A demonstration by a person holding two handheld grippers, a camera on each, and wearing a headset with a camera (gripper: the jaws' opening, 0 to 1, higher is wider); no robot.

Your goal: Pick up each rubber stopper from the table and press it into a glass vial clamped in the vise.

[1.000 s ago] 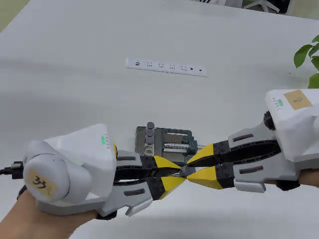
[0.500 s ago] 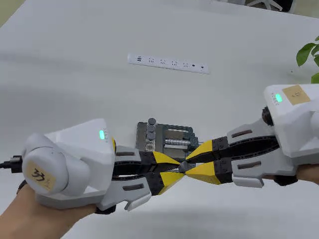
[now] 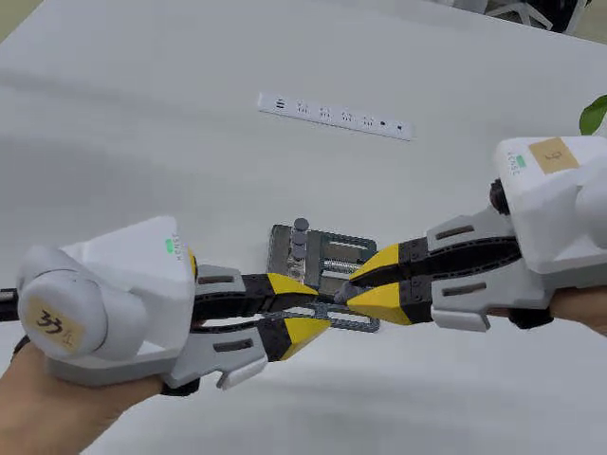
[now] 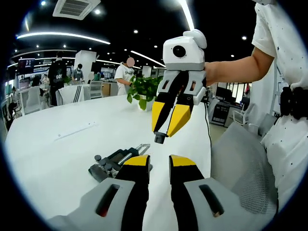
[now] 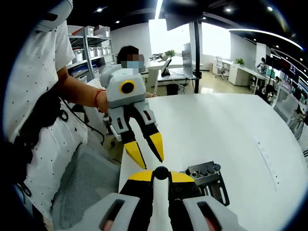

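the right gripper [image 5: 161, 179] has its yellow-and-black jaws pressed together on a small black round rubber stopper [image 5: 160, 171], pinched right at the tips at bottom centre of the right gripper view. in the head view we see this gripper reaching in from the right edge, its tips near frame centre and the stopper a dark spot at the very point. the left gripper [image 3: 321, 309] comes in from the lower left of the head view with its jaws apart and nothing between them. its tips lie just left of and slightly below the right gripper's tips, near them but not touching. in the left gripper view the stopper hangs above our own spread jaws, off the table.

just beyond the tips, toward the upper part of the head view, the dark metal vise [image 3: 332, 245] lies flat on the white table [image 3: 142, 142]. the stopper is at the lower edge of the vise, toward its right half. in the left gripper view it is above and to the right of the vise, apart from it. a row of dark round tops [image 3: 300, 237] stands along the left end of the vise; we cannot make out the glass beneath them. further up the head view a long white power strip [image 3: 337, 116] lies on the table, and a green leafy plant [image 3: 596, 114] shows at the right edge.
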